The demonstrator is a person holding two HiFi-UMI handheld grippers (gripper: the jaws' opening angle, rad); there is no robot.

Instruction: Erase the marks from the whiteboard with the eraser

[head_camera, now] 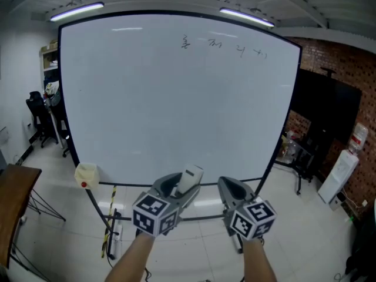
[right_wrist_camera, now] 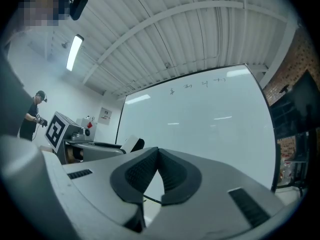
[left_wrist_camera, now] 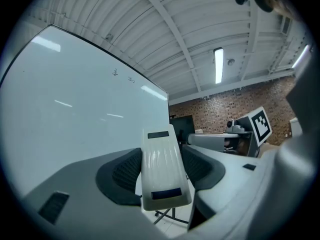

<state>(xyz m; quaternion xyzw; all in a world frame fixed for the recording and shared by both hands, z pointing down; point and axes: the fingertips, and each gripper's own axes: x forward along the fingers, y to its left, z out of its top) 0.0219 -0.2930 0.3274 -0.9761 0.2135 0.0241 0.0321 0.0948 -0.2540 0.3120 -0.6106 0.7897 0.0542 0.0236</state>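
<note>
The fingers of the left gripper clamped the white eraser below the whiteboard. The right gripper was beside it, and faint marks ran along the board's top. In the left gripper view, both pads pressed the eraser's sides, with a brick wall far right. In the right gripper view, the fingers met, empty.

Bright even light from ceiling tubes, soft glare on the whiteboard, fisheye-bent edges
</note>
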